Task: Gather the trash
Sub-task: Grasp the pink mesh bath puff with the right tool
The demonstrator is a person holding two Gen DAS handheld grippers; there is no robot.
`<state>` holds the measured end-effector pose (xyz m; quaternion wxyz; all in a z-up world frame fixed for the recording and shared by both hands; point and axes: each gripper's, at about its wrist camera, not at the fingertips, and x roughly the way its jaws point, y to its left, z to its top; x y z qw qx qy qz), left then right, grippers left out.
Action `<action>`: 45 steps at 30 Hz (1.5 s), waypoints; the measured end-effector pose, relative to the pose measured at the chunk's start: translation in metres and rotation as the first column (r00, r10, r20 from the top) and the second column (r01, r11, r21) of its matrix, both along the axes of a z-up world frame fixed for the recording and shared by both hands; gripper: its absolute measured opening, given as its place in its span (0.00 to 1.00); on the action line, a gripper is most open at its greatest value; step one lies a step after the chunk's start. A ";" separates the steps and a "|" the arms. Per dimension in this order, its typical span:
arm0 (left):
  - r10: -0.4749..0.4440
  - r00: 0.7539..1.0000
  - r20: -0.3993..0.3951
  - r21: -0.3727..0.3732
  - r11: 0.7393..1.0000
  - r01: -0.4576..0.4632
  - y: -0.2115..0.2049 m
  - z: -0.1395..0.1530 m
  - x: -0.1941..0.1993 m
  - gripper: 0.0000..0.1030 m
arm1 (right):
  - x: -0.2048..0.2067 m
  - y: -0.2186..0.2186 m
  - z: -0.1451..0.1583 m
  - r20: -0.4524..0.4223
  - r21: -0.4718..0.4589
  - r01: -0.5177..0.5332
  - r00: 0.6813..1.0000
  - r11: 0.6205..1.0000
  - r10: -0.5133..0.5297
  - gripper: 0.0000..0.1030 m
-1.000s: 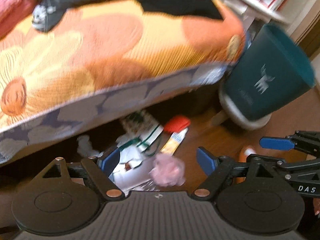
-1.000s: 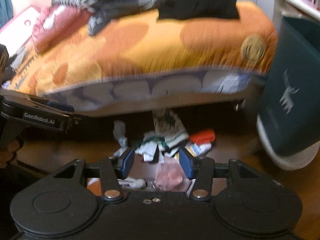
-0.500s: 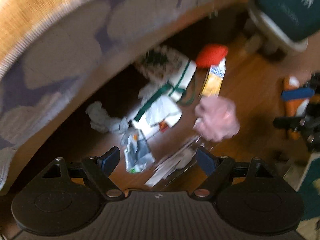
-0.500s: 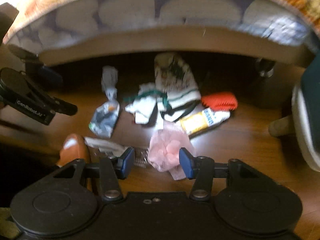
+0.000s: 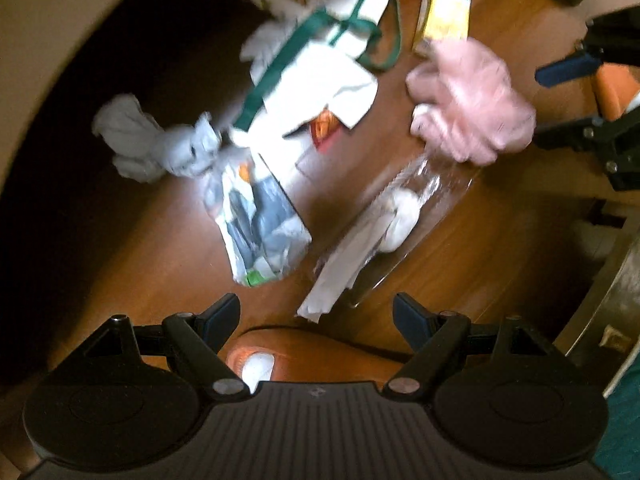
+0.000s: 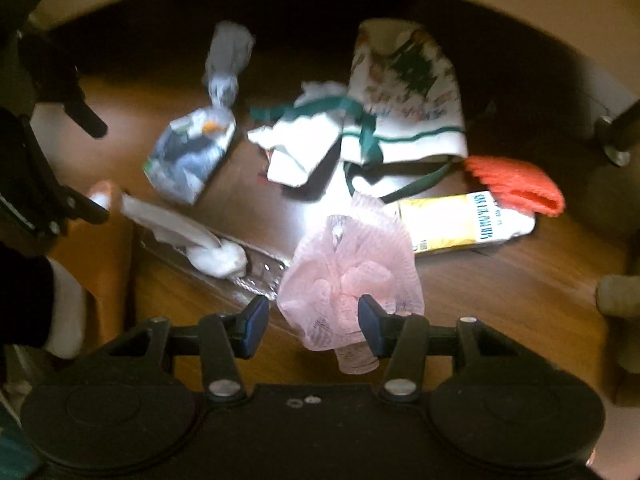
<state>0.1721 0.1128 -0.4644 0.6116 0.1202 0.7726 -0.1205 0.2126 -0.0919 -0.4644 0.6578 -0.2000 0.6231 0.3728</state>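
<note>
1. Left wrist view is looking almost straight down at the wooden floor (image 5: 460, 248), and the left gripper (image 5: 316, 314) is hanging there with its blue-tipped fingers standing wide apart and nothing between them.
2. Just ahead of those fingertips a clear plastic wrapper (image 5: 384, 236) with white paper inside is lying flat on the boards, its near end sitting between the two fingers' lines but not touching either.
3. To the left of that wrapper a crumpled grey-and-white packet (image 5: 260, 228) is resting, with a wad of grey tissue (image 5: 148, 144) beyond it.
4. Farther off, white paper with a green ribbon (image 5: 320, 76) and a yellow carton (image 5: 444, 12) are lying side by side.
5. A pink mesh puff (image 6: 352, 272) is sitting right at the right gripper (image 6: 314, 322), which is standing parted; the puff is filling the gap toward the right finger, though through the blur I cannot say whether it is touching.
6. An orange slipper toe (image 5: 280, 354) is showing just under the left gripper.
7. An orange-red knitted thing (image 6: 516, 184) is lying against the carton's far end.
</note>
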 end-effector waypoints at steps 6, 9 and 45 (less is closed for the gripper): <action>0.029 0.997 -0.065 -0.020 0.999 -0.030 0.015 -0.042 -0.011 0.81 | -0.005 0.007 -0.035 -0.035 -0.047 -0.066 0.997 0.997 0.064 0.48; 0.077 0.993 -0.093 -0.024 0.997 -0.080 0.022 -0.059 -0.013 0.80 | -0.006 0.009 -0.044 -0.041 -0.058 -0.082 0.996 0.995 0.080 0.48; 0.068 0.996 -0.054 -0.194 0.978 -0.077 0.000 -0.008 0.008 0.02 | 0.010 -0.006 0.008 0.039 -0.021 0.020 0.999 1.000 -0.019 0.03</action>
